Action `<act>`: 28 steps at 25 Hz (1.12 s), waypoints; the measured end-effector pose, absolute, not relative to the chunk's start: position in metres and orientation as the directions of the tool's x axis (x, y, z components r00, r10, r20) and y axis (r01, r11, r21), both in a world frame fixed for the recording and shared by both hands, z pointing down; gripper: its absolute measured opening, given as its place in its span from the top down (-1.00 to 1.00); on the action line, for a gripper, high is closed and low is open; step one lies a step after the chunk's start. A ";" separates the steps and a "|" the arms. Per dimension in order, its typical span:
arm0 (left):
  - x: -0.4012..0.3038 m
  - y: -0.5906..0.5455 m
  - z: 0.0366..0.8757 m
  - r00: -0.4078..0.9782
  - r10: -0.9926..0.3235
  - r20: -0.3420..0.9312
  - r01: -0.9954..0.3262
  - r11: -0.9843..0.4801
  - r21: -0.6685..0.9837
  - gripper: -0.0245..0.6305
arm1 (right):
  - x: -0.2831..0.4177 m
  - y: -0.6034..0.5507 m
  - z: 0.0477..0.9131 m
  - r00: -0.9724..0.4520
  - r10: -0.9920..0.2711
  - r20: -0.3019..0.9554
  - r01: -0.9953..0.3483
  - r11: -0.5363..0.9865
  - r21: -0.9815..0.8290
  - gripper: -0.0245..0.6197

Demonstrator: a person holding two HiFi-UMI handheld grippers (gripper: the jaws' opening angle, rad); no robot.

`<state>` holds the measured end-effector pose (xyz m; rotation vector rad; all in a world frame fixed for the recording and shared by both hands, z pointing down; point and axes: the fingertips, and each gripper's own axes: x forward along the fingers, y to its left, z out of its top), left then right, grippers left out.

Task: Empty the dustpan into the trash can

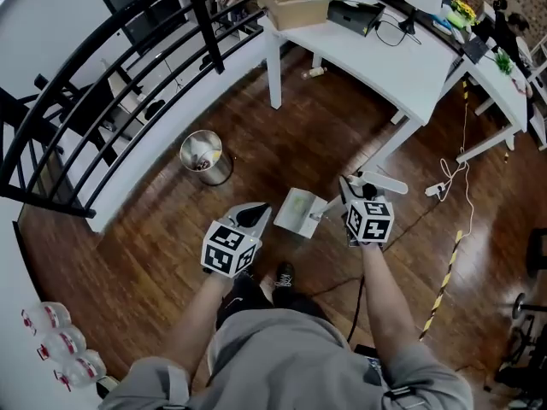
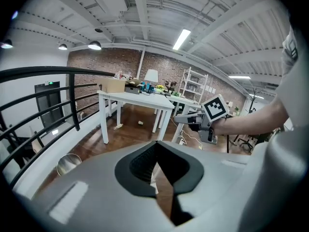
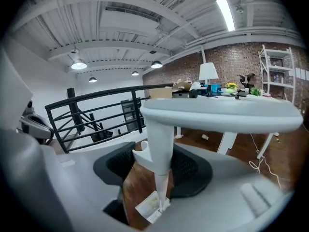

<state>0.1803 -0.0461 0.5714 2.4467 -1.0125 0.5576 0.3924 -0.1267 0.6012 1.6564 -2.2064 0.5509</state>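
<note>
While clamping its handle in the right hand-held gripper (image 3: 157, 168), holds the dustpan (image 1: 299, 213) at frame centre.
Lays its long axis across the head view, pan to the left, handle to the right, pan end nearer the trash can (image 1: 203, 155) at upper left, well apart over bare wood floor (image 1: 299, 135). Leaves open room there, bounded by black railing (image 1: 204, 24) left and white tabletop (image 1: 402, 67) legs upper right. Reaches both forearms forward, marker cubes up; carries the left hand-held gripper (image 2: 155, 170) pinched together on nothing, lower left of the pan.
</note>
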 end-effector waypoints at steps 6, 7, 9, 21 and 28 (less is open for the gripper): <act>0.166 -0.041 0.560 0.619 -0.606 0.499 -0.766 -0.605 0.215 0.91 | 0.367 -0.131 0.555 -0.369 -0.831 0.416 -0.928 0.358 -0.106 0.27; 0.163 -0.040 0.557 0.614 -0.614 0.497 -0.771 -0.601 0.211 0.91 | 0.361 -0.131 0.546 -0.387 -0.828 0.405 -0.920 0.378 -0.106 0.27; 0.154 -0.041 0.550 0.601 -0.632 0.489 -0.782 -0.590 0.200 0.91 | 0.345 -0.133 0.528 -0.424 -0.823 0.378 -0.903 0.417 -0.104 0.27; 0.021 -0.083 0.525 0.486 -0.745 0.458 -0.867 -0.479 0.141 0.91 | 0.208 -0.187 0.390 -0.590 -0.791 0.162 -0.807 0.586 -0.077 0.27; -0.052 -0.128 0.500 0.477 -0.777 0.411 -0.874 -0.468 0.131 0.91 | 0.112 -0.227 0.310 -0.641 -0.765 0.060 -0.767 0.640 -0.047 0.27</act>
